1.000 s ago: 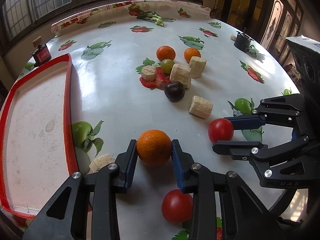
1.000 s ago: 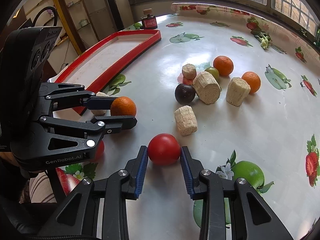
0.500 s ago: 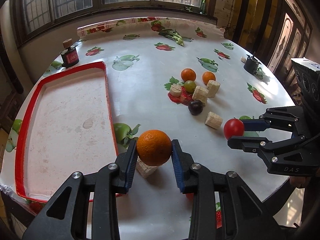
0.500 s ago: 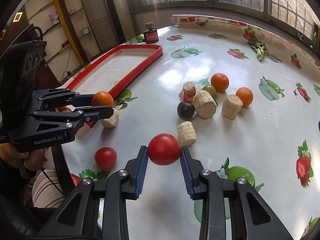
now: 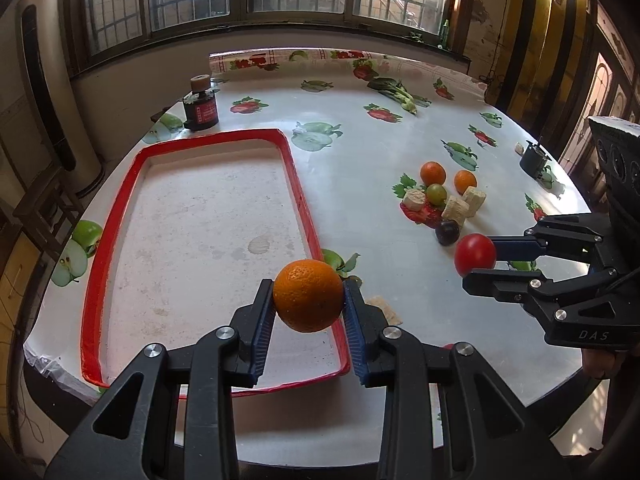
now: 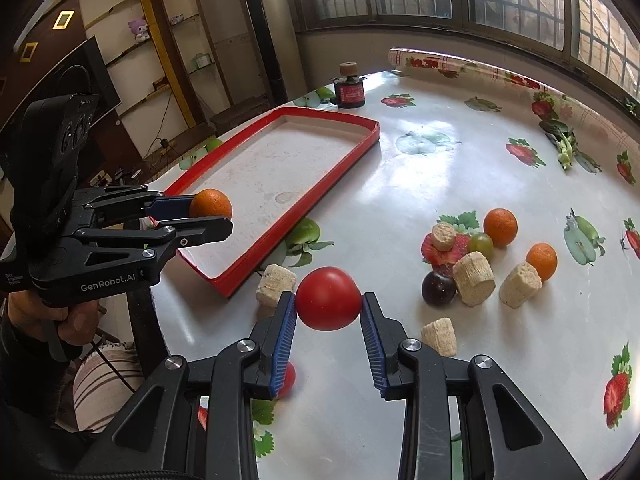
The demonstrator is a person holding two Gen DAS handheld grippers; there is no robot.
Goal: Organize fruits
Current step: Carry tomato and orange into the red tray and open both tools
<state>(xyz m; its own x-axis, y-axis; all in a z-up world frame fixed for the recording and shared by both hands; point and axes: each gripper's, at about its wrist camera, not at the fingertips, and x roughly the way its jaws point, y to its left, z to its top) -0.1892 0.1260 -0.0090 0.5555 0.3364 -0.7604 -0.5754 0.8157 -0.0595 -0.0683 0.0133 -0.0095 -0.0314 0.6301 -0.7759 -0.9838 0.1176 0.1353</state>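
Observation:
My left gripper (image 5: 309, 298) is shut on an orange (image 5: 308, 295) and holds it in the air over the near right corner of the red-rimmed tray (image 5: 296, 184). In the right wrist view the same orange (image 6: 211, 203) hangs above the tray (image 6: 340, 172). My right gripper (image 6: 328, 300) is shut on a red tomato (image 6: 328, 298), lifted above the table to the right of the tray; the left wrist view shows that tomato (image 5: 475, 254) too. Two more oranges (image 6: 500, 227), a green fruit (image 6: 480, 242) and a dark plum (image 6: 439, 288) lie in a cluster farther right.
Several beige cork-like cylinders (image 6: 474, 278) lie among the fruit, one (image 6: 275, 284) by the tray's near corner. Another red tomato (image 6: 289, 376) sits under my right gripper. A dark jar (image 5: 201, 106) stands behind the tray. A small black object (image 5: 534, 158) sits far right.
Both grippers have risen off the table with their fruit. The left one carried the orange left, from beside the tray to above its near right corner; the right one lifted the tomato.

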